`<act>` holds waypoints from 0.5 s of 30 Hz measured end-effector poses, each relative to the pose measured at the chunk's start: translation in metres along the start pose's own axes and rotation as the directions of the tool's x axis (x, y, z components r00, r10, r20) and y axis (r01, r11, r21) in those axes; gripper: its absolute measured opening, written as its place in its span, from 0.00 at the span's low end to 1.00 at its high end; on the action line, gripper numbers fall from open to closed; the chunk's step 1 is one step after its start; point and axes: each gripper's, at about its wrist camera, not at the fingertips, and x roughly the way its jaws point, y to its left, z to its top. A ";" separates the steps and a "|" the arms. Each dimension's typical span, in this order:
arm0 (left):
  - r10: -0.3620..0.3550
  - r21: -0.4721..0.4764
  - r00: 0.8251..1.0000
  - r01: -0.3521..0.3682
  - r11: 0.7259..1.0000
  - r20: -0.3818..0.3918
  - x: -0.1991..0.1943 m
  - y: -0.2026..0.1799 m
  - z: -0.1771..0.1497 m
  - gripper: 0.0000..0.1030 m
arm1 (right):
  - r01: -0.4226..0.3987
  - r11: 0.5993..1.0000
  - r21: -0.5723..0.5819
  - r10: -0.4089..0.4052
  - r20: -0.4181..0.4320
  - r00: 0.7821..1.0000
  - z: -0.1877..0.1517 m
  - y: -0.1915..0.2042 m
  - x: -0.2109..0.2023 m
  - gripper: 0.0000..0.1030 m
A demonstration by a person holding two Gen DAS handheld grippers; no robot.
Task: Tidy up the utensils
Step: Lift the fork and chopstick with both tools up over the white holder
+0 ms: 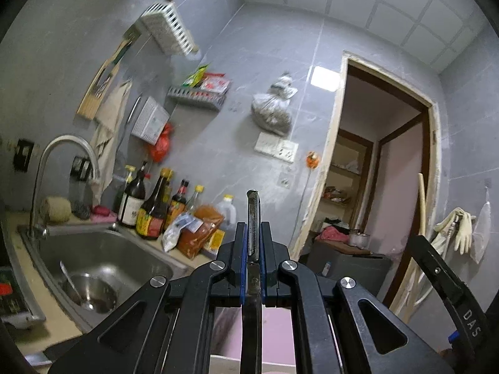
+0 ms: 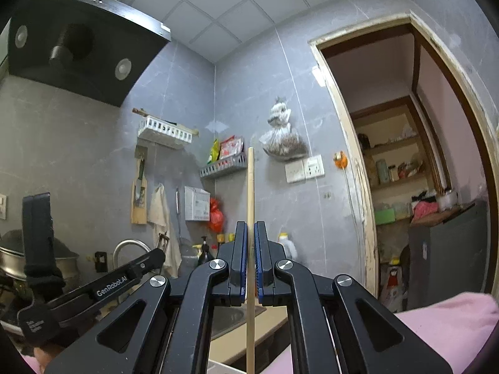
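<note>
Utensils sit clamped upright in both claws. The left claw [image 1: 253,227] is clenched on a metal peeler [image 1: 253,218], its toothed end pointing to 12 o'clock above the pads. The right claw [image 2: 249,227] grips a wooden chopstick [image 2: 250,187], likewise upright. The sink [image 1: 103,249] lies at 9 o'clock of the left claw, set in the surface [image 1: 56,321].

A shiny sink [image 1: 103,249] sits on the left, with a round metal bowl [image 1: 90,293] and a spoon inside it. A bent tap [image 1: 62,155] stands over the sink. Dark sauce bottles [image 1: 152,205] stand in a row on the desk just right of the sink. A full plastic bag [image 1: 273,109] hangs on the far grey wall. An open door [image 1: 374,171] is on the right.
</note>
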 end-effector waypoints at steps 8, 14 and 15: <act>0.019 -0.041 1.000 -0.020 0.999 -0.014 0.007 0.009 -0.024 0.04 | -0.005 1.000 0.017 0.006 -0.038 0.999 -0.024 -0.007 0.010 0.03; 0.030 -0.033 0.999 -0.031 0.999 -0.028 0.010 0.008 -0.031 0.05 | 0.000 1.000 -0.015 -0.001 -0.066 0.998 -0.035 -0.001 0.013 0.03; 0.033 -0.028 0.999 -0.034 0.999 -0.028 0.010 0.007 -0.032 0.05 | -0.002 1.000 -0.021 0.000 -0.071 0.997 -0.037 -0.001 0.012 0.03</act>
